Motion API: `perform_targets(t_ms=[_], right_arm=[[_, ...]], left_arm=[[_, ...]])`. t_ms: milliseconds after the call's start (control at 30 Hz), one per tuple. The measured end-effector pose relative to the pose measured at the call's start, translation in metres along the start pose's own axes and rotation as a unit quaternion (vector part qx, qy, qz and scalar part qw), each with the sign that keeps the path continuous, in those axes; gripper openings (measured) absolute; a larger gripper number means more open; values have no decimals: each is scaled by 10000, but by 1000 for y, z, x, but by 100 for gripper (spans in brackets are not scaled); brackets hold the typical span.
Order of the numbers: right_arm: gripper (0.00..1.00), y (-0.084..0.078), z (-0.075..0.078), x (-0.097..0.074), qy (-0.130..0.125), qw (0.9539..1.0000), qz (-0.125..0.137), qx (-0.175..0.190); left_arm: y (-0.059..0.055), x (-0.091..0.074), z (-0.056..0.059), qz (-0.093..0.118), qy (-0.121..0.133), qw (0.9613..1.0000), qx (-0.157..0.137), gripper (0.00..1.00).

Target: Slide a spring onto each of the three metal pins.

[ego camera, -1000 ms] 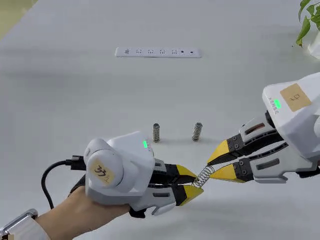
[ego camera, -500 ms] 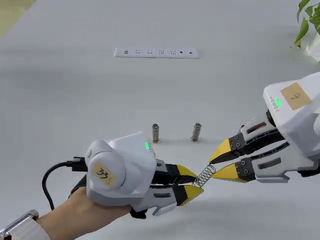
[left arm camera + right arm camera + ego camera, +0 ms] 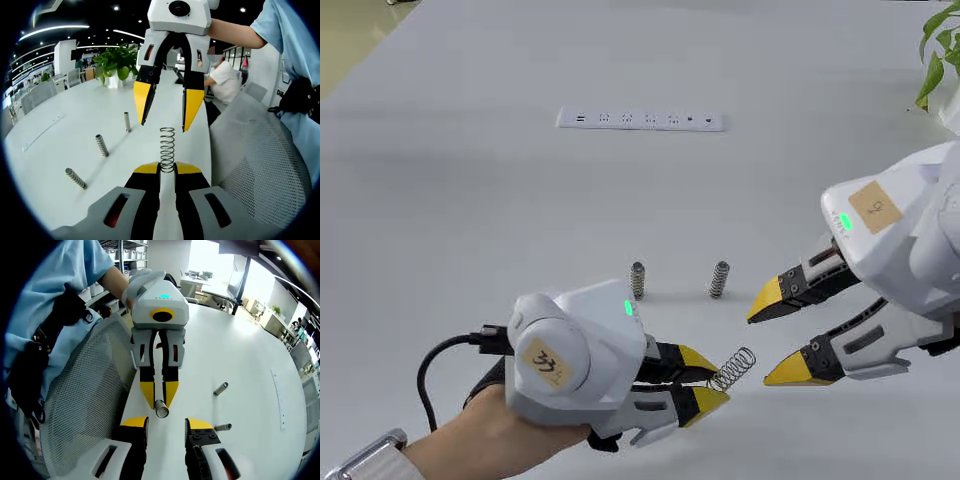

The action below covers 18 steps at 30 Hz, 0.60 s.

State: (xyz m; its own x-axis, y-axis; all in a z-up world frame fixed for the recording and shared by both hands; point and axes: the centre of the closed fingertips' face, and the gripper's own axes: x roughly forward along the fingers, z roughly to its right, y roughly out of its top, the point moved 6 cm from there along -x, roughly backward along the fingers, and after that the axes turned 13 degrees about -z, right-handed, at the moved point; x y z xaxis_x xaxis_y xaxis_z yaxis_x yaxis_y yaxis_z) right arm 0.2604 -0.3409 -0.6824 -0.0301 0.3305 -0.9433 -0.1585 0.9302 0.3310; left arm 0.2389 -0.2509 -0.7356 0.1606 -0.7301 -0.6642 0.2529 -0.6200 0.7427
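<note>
Head view, left tongs: my left tongs (image 3: 705, 388) are closed on one end of a spring (image 3: 732, 368). The spring sticks out past the tips, tilted upward and clear of the bench (image 3: 470, 220).
Head view, right tongs: my right tongs (image 3: 775, 340) are wide open and empty. Their tips are just beyond the spring's free end and do not touch it.
Head view, pins: two sprung pins (image 3: 638, 280) stand upright side by side further back. A power strip (image 3: 640, 120) lies well beyond them.
Left gripper view, grip: the spring (image 3: 167, 145) rises straight up from between my closed jaws, which pinch only its lowest coils.
Left gripper view, right tongs: the right tongs (image 3: 166, 112) hang open around the spring's top, one jaw on each side.
Left gripper view, target: a bare pin (image 3: 127, 121) stands at the far end of the row, past the sprung pins (image 3: 102, 145). I judge this spring is meant for it.
Right gripper view: my own jaws are apart with nothing between them. The spring (image 3: 161, 410) faces me end-on in the left tongs (image 3: 160, 401), by the bench edge, with a mesh chair (image 3: 85, 405) beside it.
Risk, drop: if the left tongs let go before the right tongs have closed, the spring could fall past the bench edge.
Risk, flick: the grip on the end coils is thin, so a sideways nudge from a right jaw could spring it out.
Risk, squeeze: closing hard across the coils could bend them, and the spring might then jam on the pin.
</note>
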Motion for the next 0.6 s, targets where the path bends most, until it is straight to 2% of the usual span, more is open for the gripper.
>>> perform_targets(t_ms=[133, 300, 400, 600], right_arm=[[29, 9, 3, 4, 115, 9999, -46, -95], [24, 10, 7, 9, 281, 9993, -107, -204], [21, 11, 5, 11, 376, 9988, -157, -255], [14, 13, 4, 15, 441, 9984, -171, -316]], left_arm=[[2, 0, 0, -5, -1, 10000, 1, 7], [6, 0, -1, 14, 24, 10000, 30, 7], [7, 0, -2, 34, 35, 10000, 21, 7], [7, 1, -1, 93, 34, 9999, -57, 7]])
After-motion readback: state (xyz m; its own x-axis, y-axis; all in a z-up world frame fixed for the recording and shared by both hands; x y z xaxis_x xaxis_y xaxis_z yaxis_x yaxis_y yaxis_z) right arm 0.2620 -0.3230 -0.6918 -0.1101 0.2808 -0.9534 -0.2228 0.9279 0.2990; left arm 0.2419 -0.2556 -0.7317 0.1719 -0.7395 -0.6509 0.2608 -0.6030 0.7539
